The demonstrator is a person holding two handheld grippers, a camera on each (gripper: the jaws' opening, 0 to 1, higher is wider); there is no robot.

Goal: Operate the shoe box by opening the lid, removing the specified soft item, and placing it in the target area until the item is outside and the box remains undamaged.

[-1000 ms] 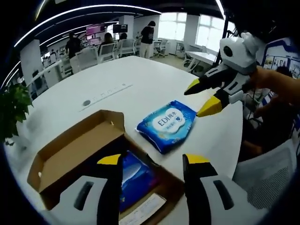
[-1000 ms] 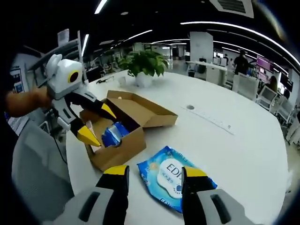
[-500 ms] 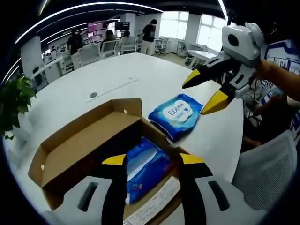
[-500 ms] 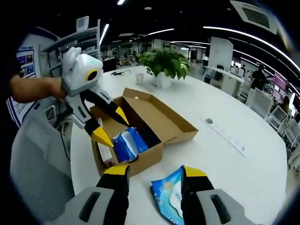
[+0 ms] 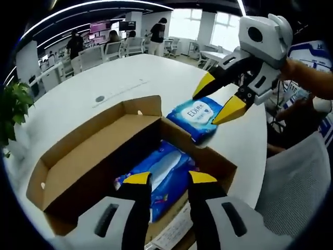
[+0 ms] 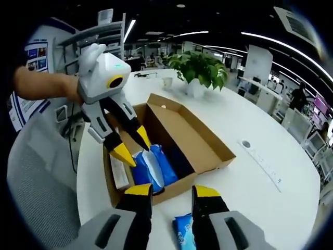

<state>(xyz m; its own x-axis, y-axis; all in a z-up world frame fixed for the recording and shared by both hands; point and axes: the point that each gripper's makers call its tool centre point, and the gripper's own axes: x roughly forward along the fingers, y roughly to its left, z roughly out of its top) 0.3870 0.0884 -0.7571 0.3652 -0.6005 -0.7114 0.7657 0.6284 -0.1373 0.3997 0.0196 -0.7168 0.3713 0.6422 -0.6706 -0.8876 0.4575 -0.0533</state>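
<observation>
The brown cardboard shoe box lies on the white table with its lid folded open. Inside it lies a soft blue packet. My left gripper hangs open just over that packet, nothing between its fingers; I cannot tell whether it touches. A second blue wipes pack lies flat on the table beside the box. My right gripper is open above this pack and holds nothing.
A potted plant stands at the table's far side behind the box. A socket strip is set into the tabletop. A grey chair stands at the table's edge. People and desks fill the background.
My left gripper has come forward over the open box and its jaws have narrowed. The right gripper has drawn back toward the wipes pack, jaws slightly narrower too.
</observation>
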